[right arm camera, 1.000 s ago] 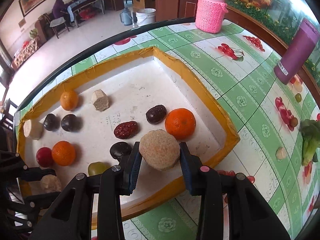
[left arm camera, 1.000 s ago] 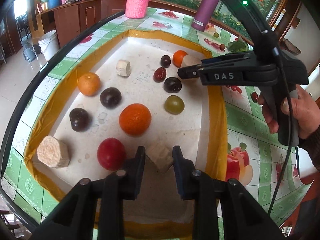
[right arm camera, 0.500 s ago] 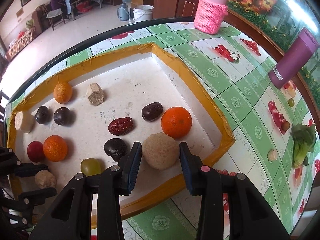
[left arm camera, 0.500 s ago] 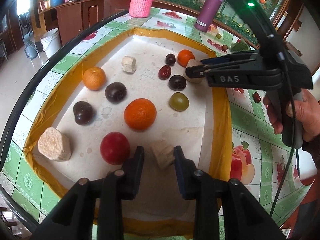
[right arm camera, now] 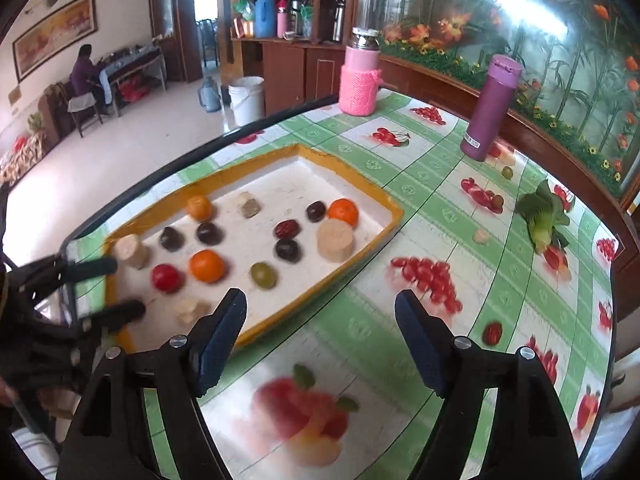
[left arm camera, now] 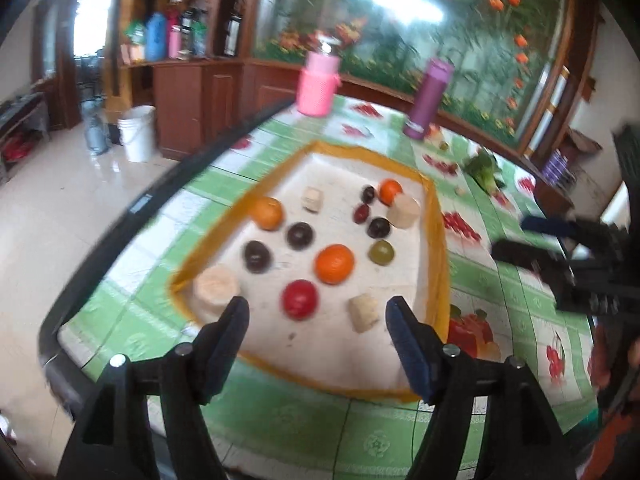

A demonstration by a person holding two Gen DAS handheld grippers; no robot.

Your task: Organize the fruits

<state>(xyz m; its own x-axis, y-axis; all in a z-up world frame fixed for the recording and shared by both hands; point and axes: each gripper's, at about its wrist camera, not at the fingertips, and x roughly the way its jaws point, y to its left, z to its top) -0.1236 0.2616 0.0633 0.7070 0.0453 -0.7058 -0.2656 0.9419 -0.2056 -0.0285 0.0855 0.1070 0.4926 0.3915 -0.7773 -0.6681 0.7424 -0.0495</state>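
Note:
A white tray with a yellow rim (left arm camera: 436, 216) (right arm camera: 360, 256) holds several fruits: oranges (left arm camera: 334, 263) (right arm camera: 206, 266), a red fruit (left arm camera: 300, 299) (right arm camera: 165, 278), a green one (left arm camera: 381, 252) (right arm camera: 263, 275), dark plums (left arm camera: 299, 235), and beige blocks (left arm camera: 363, 313) (right arm camera: 335, 239). My left gripper (left arm camera: 318, 344) is open and empty, above the tray's near edge. My right gripper (right arm camera: 320, 340) is open and empty over the tablecloth, right of the tray. The right gripper also shows in the left wrist view (left arm camera: 532, 256); the left gripper shows in the right wrist view (right arm camera: 104, 292).
A pink knitted-sleeve flask (right arm camera: 359, 80) and a purple bottle (right arm camera: 490, 110) stand at the table's far side. A leafy green vegetable (right arm camera: 544, 216) lies at the right. The table edge (left arm camera: 168, 184) drops to the floor on the left.
Both grippers have opened, let go of their beige blocks in the tray and pulled back and up from it. The views are blurred by motion.

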